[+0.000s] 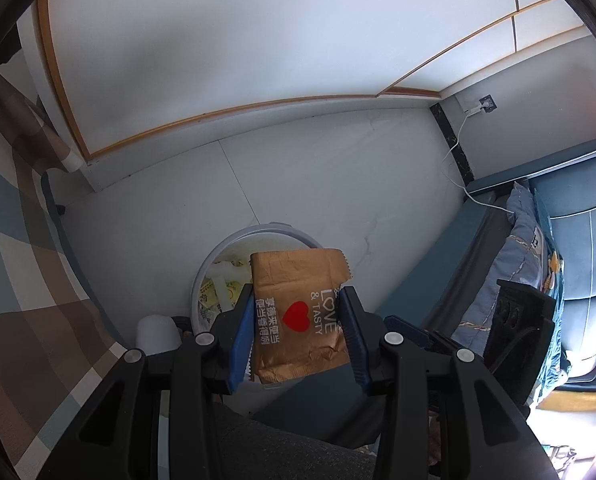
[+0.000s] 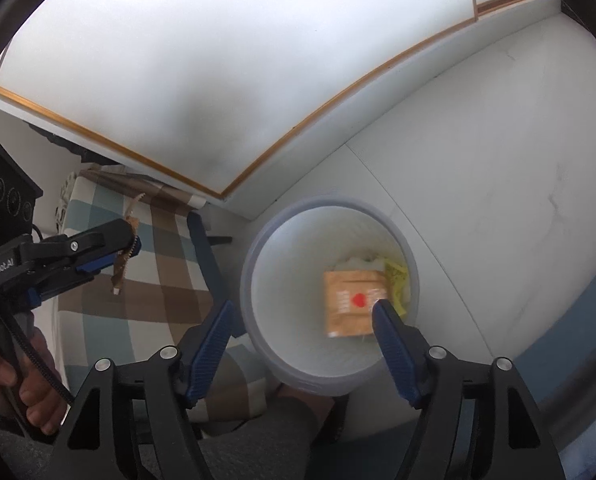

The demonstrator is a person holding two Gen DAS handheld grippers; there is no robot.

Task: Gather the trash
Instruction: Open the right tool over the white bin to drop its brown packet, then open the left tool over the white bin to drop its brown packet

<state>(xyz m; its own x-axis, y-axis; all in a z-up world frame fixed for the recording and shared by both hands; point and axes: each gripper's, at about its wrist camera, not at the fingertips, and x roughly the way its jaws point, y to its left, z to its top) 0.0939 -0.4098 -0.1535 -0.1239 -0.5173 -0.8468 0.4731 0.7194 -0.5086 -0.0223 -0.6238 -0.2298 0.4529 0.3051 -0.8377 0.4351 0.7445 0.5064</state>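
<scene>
The left gripper is clenched on a gold snack wrapper with a red heart printed on it, pinching it by its two side edges so the flat face hangs outward. From where I stand that grip makes sense: the wrapper is thin and floppy, and holding it across its width keeps it from folding. It hangs over the near rim of the white waste bin, not yet squarely above the opening, so I'd guess the drop is the step in hand.

The right gripper hovers right over the bin's mouth with its fingers spread wide and nothing between them. Down in the bin, in the right wrist view, lies a second gold wrapper of the same kind — blurred — beside some yellow packets and crumpled white paper.

Around the bin: a checked brown-and-blue cover to one side, a blue sofa with a quilted cushion to the other, a white cable running to a wall socket. The main thing in the way is the right gripper itself, parked over the opening — the left may need it to shift aside
</scene>
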